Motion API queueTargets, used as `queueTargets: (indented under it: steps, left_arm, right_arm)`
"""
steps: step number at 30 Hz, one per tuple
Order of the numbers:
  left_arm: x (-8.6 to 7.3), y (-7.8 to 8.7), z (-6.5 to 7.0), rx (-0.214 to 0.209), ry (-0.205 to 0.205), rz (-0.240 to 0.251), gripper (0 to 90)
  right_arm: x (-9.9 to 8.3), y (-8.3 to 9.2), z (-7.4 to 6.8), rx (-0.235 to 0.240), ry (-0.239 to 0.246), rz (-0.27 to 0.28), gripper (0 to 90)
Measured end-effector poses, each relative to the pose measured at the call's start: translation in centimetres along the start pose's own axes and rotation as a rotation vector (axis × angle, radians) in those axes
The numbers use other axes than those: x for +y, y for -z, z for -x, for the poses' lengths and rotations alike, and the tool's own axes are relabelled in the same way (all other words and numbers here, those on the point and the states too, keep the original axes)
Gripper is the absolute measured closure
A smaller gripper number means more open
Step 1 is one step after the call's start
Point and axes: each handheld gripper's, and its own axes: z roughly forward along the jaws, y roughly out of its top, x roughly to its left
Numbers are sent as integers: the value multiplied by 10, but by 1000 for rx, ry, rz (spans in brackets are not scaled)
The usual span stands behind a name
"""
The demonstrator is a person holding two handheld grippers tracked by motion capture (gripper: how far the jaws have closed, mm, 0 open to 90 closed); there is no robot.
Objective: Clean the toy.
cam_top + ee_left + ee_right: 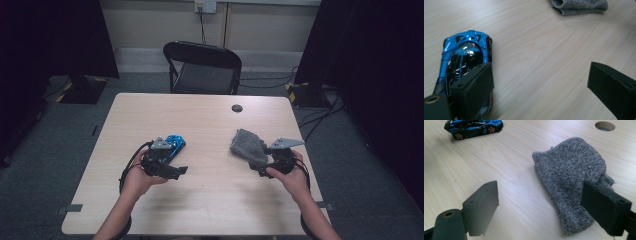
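Observation:
A blue and black toy car (175, 143) lies left of the table's middle. My left gripper (174, 159) is just in front of it. In the left gripper view the gripper (540, 72) stands wide open, bare wood between the jaws. The car (465, 56) lies beside and partly under the left jaw, outside the gap. A folded grey knitted cloth (248, 146) lies right of centre. My right gripper (263, 163) sits at its near end, open. In the right gripper view the gripper (540, 195) straddles the near end of the cloth (570, 173), and the right jaw hovers over its edge without pressing.
The wooden table (200, 205) has a round cable hole (237, 108) near its far edge. Behind the table stands a black folding chair (202, 70). Dark stands with cables occupy the floor at both sides.

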Motion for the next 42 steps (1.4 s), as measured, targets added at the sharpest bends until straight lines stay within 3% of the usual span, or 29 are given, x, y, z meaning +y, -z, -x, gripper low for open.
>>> queueTargets:
  steps: [8, 42]
  left_arm:
    - [-5, 3, 8, 4, -16, 0, 75]
    - [-28, 20, 23, 2, 11, 25, 96]
  right_arm:
    - [-6, 8, -8, 8, -5, 17, 143]
    - [-23, 25, -32, 19, 2, 30, 143]
